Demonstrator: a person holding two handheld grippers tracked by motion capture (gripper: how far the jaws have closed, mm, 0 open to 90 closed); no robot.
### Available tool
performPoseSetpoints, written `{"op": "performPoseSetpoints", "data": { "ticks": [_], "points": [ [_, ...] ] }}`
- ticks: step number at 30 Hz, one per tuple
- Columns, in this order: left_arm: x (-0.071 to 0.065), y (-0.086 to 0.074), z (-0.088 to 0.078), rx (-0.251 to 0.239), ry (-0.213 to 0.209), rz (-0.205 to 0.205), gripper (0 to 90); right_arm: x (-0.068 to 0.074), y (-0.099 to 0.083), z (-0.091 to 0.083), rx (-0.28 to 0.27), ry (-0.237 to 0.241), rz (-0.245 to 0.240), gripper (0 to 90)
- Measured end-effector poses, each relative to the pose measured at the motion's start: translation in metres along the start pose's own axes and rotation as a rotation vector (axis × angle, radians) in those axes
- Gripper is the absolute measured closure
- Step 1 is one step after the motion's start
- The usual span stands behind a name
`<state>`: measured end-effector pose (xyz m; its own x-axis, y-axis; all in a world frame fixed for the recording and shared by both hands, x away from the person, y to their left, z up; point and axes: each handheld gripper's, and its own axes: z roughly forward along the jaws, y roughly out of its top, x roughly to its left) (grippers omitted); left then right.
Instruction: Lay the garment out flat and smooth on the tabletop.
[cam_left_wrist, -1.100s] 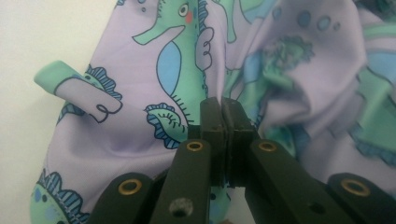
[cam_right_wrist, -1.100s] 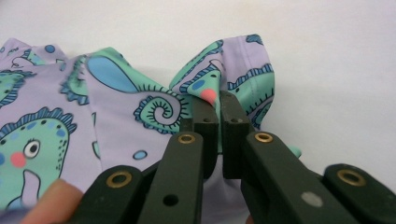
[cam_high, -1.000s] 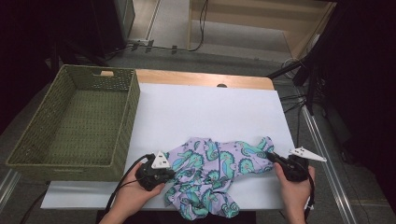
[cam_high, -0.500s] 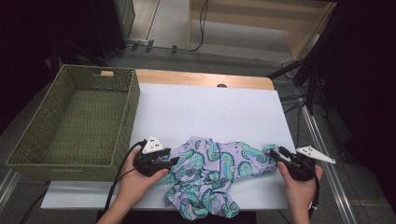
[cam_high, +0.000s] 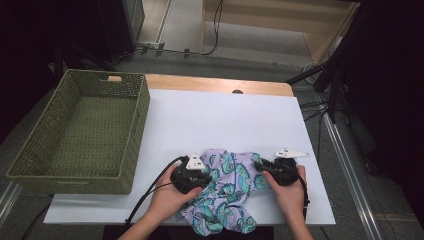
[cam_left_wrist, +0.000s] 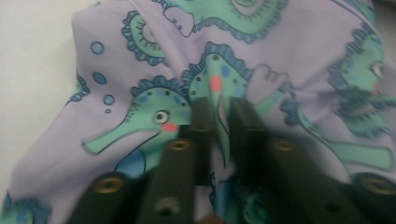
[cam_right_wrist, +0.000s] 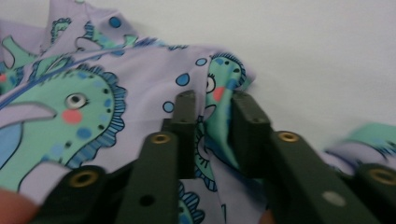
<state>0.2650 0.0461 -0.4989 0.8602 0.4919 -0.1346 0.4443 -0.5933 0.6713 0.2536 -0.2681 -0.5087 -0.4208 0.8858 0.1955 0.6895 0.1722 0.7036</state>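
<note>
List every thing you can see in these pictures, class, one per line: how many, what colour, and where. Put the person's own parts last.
Cloth: one, lilac with teal seahorse print, bunched at the near edge of the sheet.
Basket: one, olive-green woven, on the left of the table.
Sheet: one, white, covering most of the table top.
Table: one, light wood, a strip showing beyond the sheet.
Floor cables: several, black, beyond the table.
Left gripper: one, black, jaws have just closed, pinching a fold of the cloth.
Right gripper: one, black, jaws have just closed on a fold at the cloth's edge.
Hands: two, one on each gripper, coming in from the near edge.
</note>
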Motion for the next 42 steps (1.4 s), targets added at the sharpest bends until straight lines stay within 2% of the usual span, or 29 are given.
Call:
{"op": "performPoseSetpoints", "data": {
  "ticks": [4, 9, 14, 17, 18, 20, 22, 25, 28, 30, 32, 33, 35, 36, 38, 40, 42],
  "points": [
    [0.001, -0.009, -0.015, 0.001, -0.003, 0.005, 87.5, 0.011, -0.008, -0.005, 0.004, 0.059, -0.040, 80.1],
    [0.003, -0.029, -0.032, -0.002, -0.009, -0.026, 87.8, 0.034, -0.019, -0.008, 0.009, 0.113, -0.095, 80.0],
    [0.002, -0.043, -0.040, -0.016, -0.012, -0.041, 88.3, 0.057, -0.025, -0.002, 0.042, 0.158, -0.148, 74.6],
    [0.003, -0.043, -0.039, -0.022, -0.015, -0.051, 88.1, 0.058, -0.021, -0.006, 0.011, 0.175, -0.151, 67.6],
    [0.003, -0.043, -0.038, -0.022, -0.016, -0.051, 88.0, 0.056, -0.018, -0.009, -0.016, 0.173, -0.143, 66.7],
    [0.004, -0.042, -0.038, -0.019, -0.021, -0.047, 88.0, 0.049, -0.012, -0.018, -0.083, 0.126, -0.131, 66.2],
    [0.005, -0.042, -0.037, -0.018, -0.023, -0.046, 88.0, 0.038, -0.004, -0.023, -0.116, 0.093, -0.106, 66.9],
    [0.004, -0.043, -0.037, -0.020, -0.021, -0.046, 88.0, 0.021, 0.004, -0.015, -0.094, 0.058, -0.050, 67.6],
    [0.004, -0.043, -0.037, -0.025, -0.019, -0.048, 87.9, 0.012, 0.004, 0.007, -0.006, 0.079, -0.015, 60.9],
    [0.003, -0.044, -0.037, -0.028, -0.016, -0.048, 87.9, 0.016, 0.001, 0.019, 0.021, 0.082, -0.023, 54.9],
    [0.003, -0.044, -0.036, -0.033, -0.014, -0.044, 87.9, 0.026, -0.002, 0.024, 0.007, 0.050, -0.059, 51.9],
    [0.003, -0.044, -0.036, -0.034, -0.015, -0.041, 87.9, 0.030, -0.002, 0.024, 0.012, 0.046, -0.076, 53.8],
    [0.002, -0.044, -0.036, -0.035, -0.014, -0.037, 87.9, 0.038, -0.001, 0.027, 0.025, 0.096, -0.104, 59.3],
    [0.001, -0.044, -0.036, -0.037, -0.011, -0.032, 87.9, 0.043, -0.002, 0.027, 0.031, 0.089, -0.129, 67.6],
    [0.000, -0.044, -0.036, -0.037, -0.005, -0.024, 87.9, 0.048, -0.002, 0.027, 0.042, 0.125, -0.168, 79.4],
    [-0.001, -0.043, -0.038, -0.044, 0.007, -0.022, 88.0, 0.053, -0.003, 0.025, 0.017, 0.096, -0.188, 82.5],
    [-0.003, -0.042, -0.043, -0.078, 0.033, -0.022, 88.1, 0.051, -0.001, 0.017, -0.021, 0.044, -0.168, 83.0]
  ]
}}
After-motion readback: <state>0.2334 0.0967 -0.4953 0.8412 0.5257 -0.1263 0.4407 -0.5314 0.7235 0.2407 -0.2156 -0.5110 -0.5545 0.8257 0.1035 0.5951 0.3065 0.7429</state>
